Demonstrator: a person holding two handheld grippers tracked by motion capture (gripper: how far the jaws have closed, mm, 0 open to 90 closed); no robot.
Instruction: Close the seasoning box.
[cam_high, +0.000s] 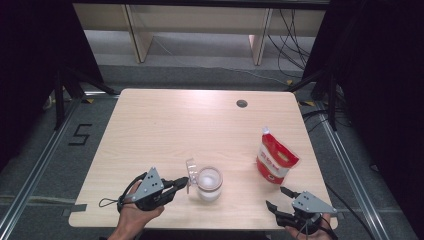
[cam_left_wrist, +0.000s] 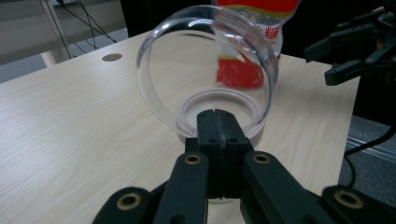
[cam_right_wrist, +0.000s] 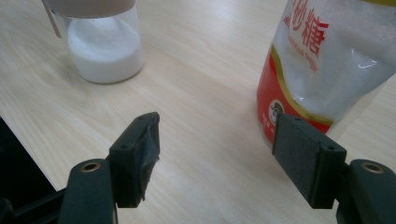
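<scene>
Jar (cam_high: 208, 184), clear glass, part-filled with white granules, stands near the front edge of the bench (cam_high: 165, 130), slightly left of centre; its hinged clear lid (cam_high: 190, 170) is raised on the left side. High view: left tool (cam_high: 183, 181) lies level at the jar's left, jaws pressed together at the lid's base; right tool (cam_high: 278, 197) rests at the front right corner, jaws spread, holding nothing; red-and-white sugar pouch (cam_high: 274, 157) stands just beyond it. Left gripper view: left tool (cam_left_wrist: 217, 116) pinches the lid (cam_left_wrist: 205, 65) at its lower rim, lid upright. Right gripper view: right tool (cam_right_wrist: 215, 147) spread above bare bench, jar (cam_right_wrist: 103, 44) far left, pouch (cam_right_wrist: 322, 60) at right.
</scene>
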